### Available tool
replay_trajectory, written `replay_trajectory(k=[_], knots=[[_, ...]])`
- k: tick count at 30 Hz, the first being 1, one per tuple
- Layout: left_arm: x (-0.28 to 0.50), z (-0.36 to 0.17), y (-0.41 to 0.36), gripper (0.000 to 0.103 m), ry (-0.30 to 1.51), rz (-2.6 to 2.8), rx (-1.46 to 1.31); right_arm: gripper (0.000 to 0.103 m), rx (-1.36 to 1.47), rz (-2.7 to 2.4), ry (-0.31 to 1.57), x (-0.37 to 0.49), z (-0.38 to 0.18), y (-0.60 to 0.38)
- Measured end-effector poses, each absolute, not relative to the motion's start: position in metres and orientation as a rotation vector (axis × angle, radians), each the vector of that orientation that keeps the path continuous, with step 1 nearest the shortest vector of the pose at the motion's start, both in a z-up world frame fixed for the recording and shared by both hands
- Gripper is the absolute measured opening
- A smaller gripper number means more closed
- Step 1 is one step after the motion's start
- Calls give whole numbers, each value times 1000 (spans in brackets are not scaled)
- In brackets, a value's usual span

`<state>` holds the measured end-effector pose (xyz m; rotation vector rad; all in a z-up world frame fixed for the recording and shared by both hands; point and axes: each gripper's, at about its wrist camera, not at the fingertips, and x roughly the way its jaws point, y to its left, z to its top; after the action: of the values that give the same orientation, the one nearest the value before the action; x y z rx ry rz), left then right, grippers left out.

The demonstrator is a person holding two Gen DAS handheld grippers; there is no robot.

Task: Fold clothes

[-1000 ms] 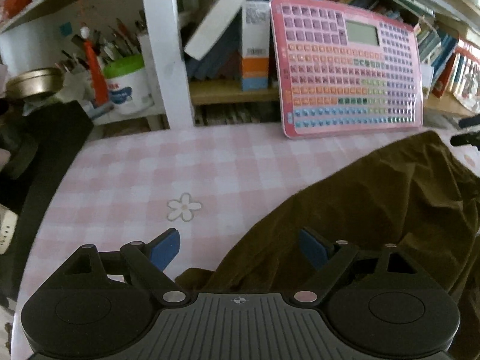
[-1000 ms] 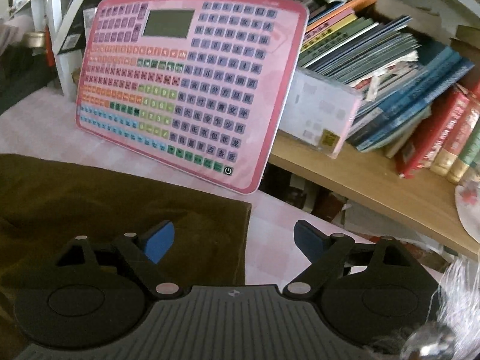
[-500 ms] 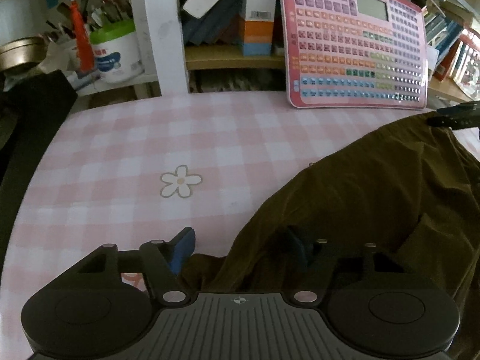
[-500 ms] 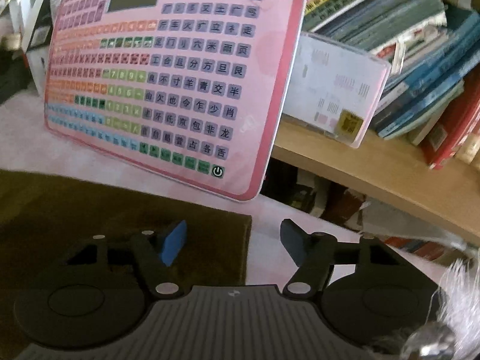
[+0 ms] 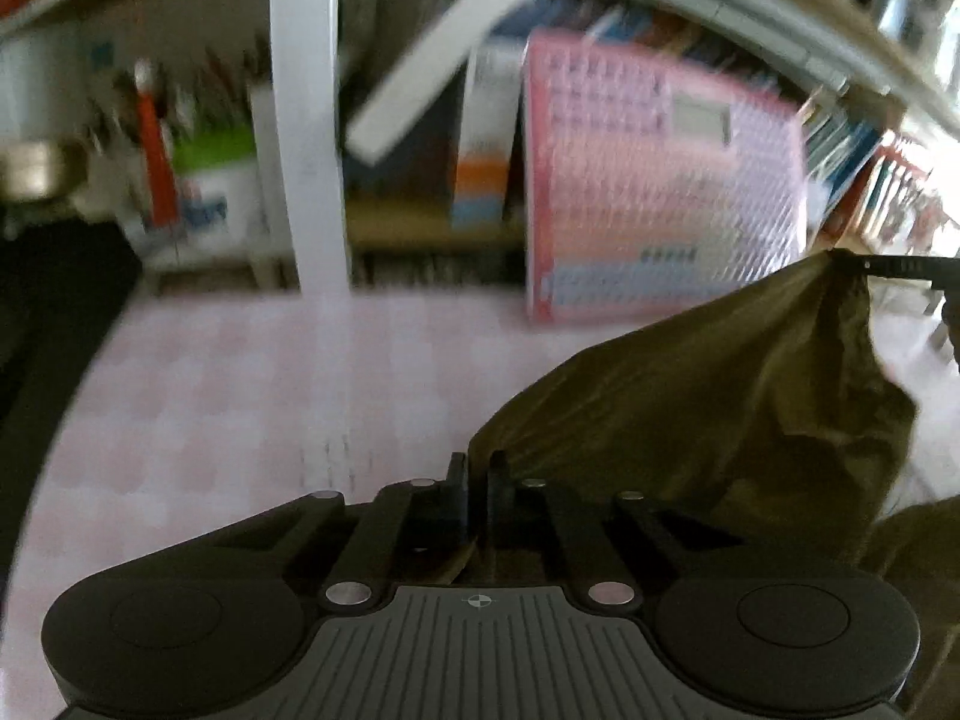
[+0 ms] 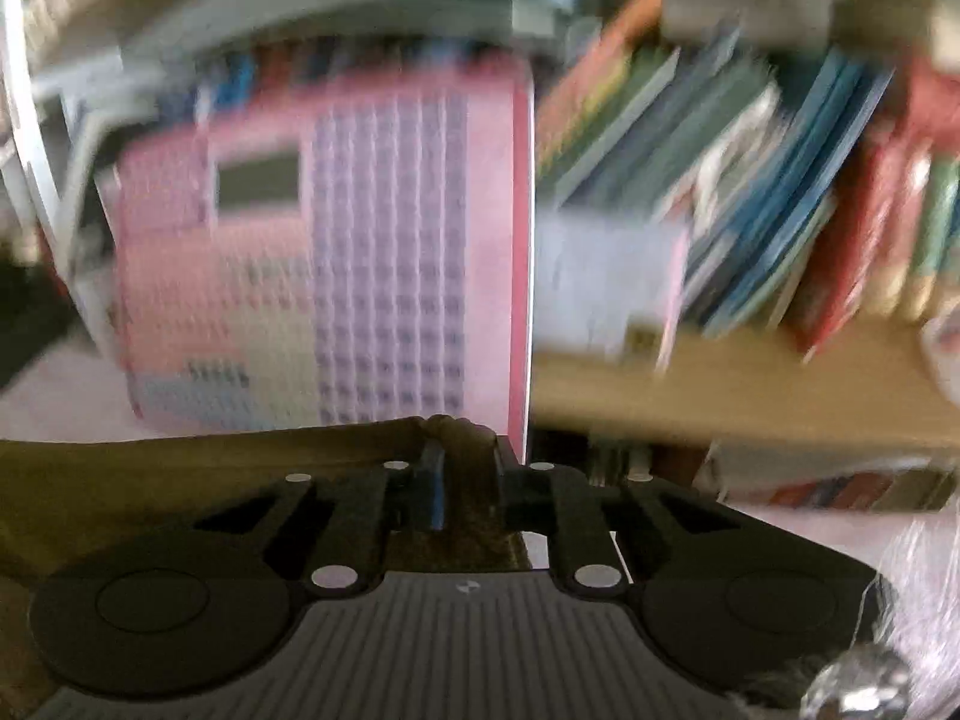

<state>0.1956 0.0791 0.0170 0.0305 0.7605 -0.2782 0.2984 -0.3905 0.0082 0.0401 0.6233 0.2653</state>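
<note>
A dark olive-brown garment [image 5: 720, 396] hangs stretched between my two grippers above the pink checked table [image 5: 270, 396]. My left gripper [image 5: 477, 471] is shut on the garment's near edge. In the left wrist view the right gripper [image 5: 840, 258] shows at the far right, pinching the garment's far corner and holding it up. In the right wrist view my right gripper [image 6: 465, 450] is shut on that corner of the garment [image 6: 180, 468], which spreads out to the left. Both views are blurred by motion.
A pink keyboard-style toy board [image 5: 654, 180] leans against the bookshelf at the table's back; it also shows in the right wrist view [image 6: 336, 264]. Books [image 6: 780, 192] fill the shelf. A white post [image 5: 309, 120] and a pen pot [image 5: 210, 180] stand back left.
Both grippers have closed from open onto the garment's edges and lifted it off the table. The cloth now hangs taut between them.
</note>
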Motion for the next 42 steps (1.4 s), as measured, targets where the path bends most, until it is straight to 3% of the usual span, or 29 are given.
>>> replay_trajectory(k=[7,14,20,22,29,31,33,36,42], knots=[[152,55,78,2,640,-335,73,13,93,226,490,225,66,-401],[87,73,76,2,559,-422,102,13,139,166,433,111,85,-414],[31,49,72,2,620,-507,125,13,192,81,529,-2,53,-422],[16,35,71,9,660,-526,124,13,200,42,589,-31,35,-421],[-19,3,76,19,777,-500,105,18,233,-84,757,-100,-12,-411],[-30,0,86,27,788,-473,66,23,255,-112,780,-113,-14,-410],[-41,-3,97,32,806,-434,-4,35,277,-140,803,-125,-17,-408],[-58,-9,114,32,838,-379,-132,45,333,-163,841,-139,-15,-406],[-57,-37,138,37,914,-350,-755,62,744,-101,790,-142,-6,-413]])
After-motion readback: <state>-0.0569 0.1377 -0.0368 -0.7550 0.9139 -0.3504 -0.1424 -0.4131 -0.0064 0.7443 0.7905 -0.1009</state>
